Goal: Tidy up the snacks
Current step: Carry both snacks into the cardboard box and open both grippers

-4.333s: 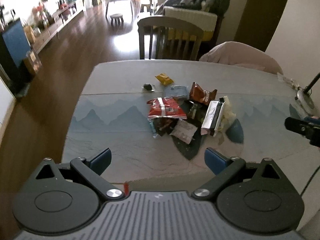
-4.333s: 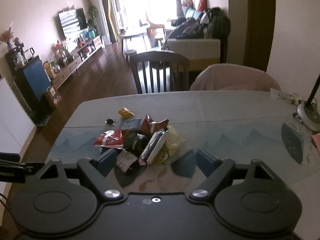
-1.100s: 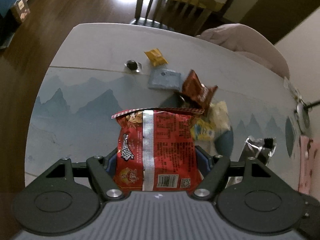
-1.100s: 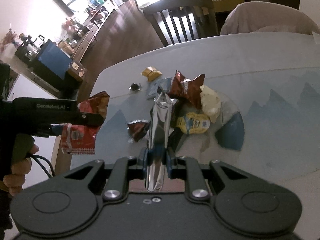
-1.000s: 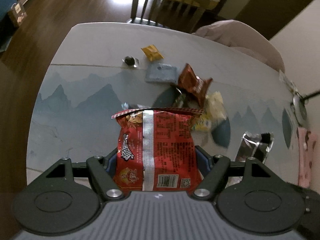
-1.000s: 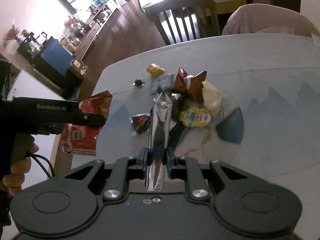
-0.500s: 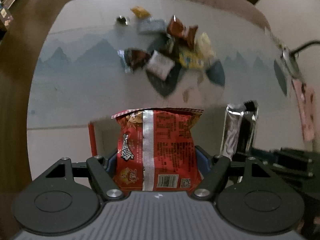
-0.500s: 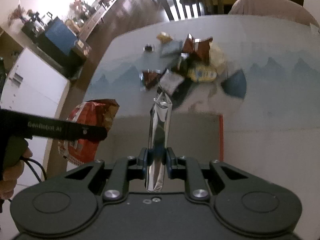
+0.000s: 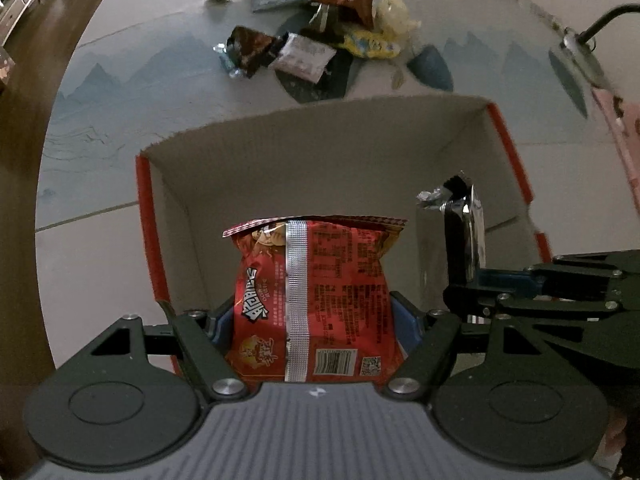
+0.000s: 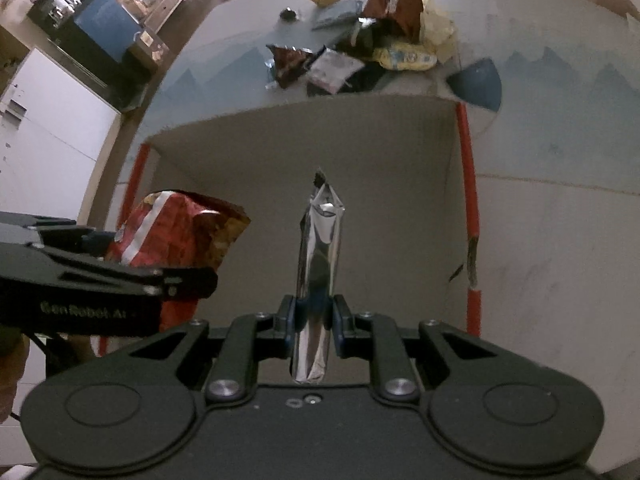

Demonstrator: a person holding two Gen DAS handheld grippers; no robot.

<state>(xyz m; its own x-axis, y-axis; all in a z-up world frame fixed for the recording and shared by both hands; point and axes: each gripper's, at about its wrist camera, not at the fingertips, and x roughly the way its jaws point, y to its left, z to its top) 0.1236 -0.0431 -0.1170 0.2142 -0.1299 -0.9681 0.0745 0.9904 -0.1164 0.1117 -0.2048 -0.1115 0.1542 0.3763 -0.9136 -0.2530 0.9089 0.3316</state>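
My left gripper (image 9: 314, 320) is shut on a red snack bag (image 9: 316, 300) and holds it over the open cardboard box (image 9: 320, 152). My right gripper (image 10: 314, 320) is shut on a silver foil packet (image 10: 318, 260), also over the box (image 10: 360, 140). In the left wrist view the silver packet (image 9: 464, 236) and the right gripper (image 9: 466, 294) show at the right. In the right wrist view the red bag (image 10: 176, 228) and the left gripper (image 10: 188, 280) show at the left. A pile of snacks (image 9: 312, 36) lies on the table beyond the box.
The box has red edges (image 9: 146, 220) and grey inner walls. A lamp base (image 9: 580, 48) and a pink item (image 9: 620, 120) are at the table's right side. Wooden floor and a cabinet (image 10: 100, 28) lie off the table's left edge.
Both grippers have pulled back from the snack pile and lowered over the box, each still holding its packet. The box now fills the middle of both views.
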